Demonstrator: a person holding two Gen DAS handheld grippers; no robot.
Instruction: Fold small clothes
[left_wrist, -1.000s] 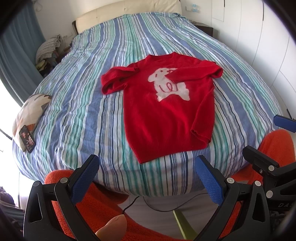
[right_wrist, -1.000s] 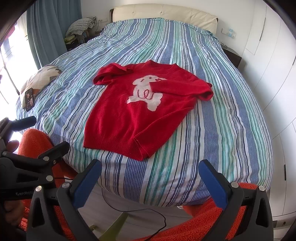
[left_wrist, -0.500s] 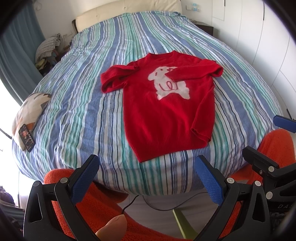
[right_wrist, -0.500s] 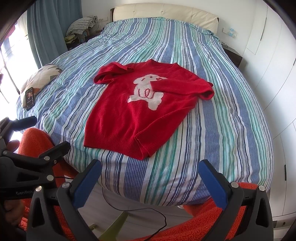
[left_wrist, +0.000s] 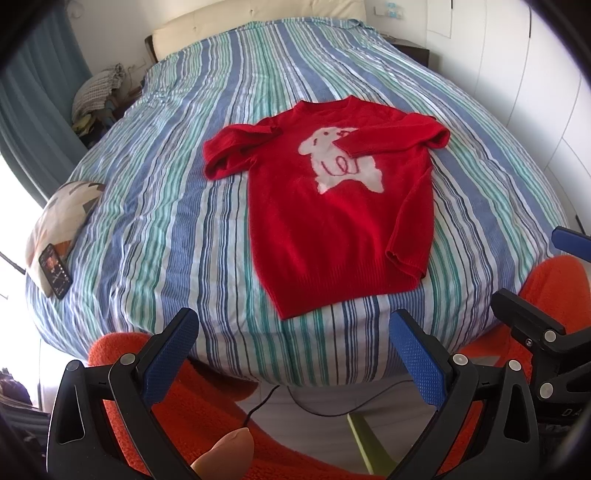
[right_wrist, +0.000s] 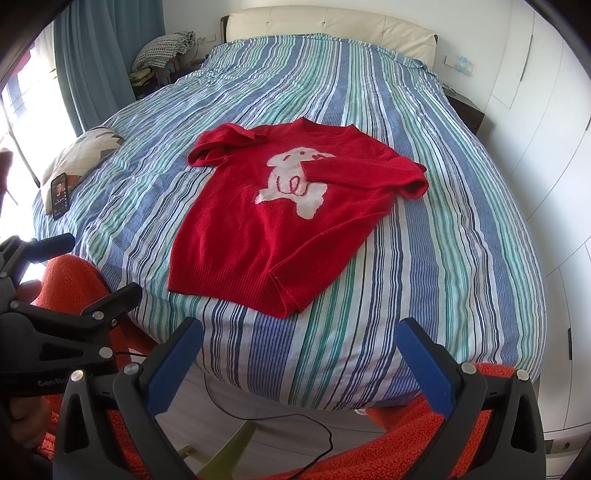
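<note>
on the striped bed (left_wrist: 155, 206), red sweater (left_wrist: 332, 229) unmoved since before, left claw (left_wrist: 295, 354) and right claw (right_wrist: 299, 362) both still apart

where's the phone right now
The phone lies at the far left of both wrist views, on the patterned cushion at the bed's left edge, well left of the red sweater.

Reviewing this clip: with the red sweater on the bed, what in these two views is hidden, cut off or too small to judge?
- Sweater: its back and whatever lies under the folded-in sleeves, both views; its own cloth covers them.
- Phone screen: too small to read in both views.
- Right gripper: left wrist view shows only its edge, cut by the frame.
- Left gripper: open, but the hand on it is below the frame.
- Floor under the bed: the mattress hides it.
</note>
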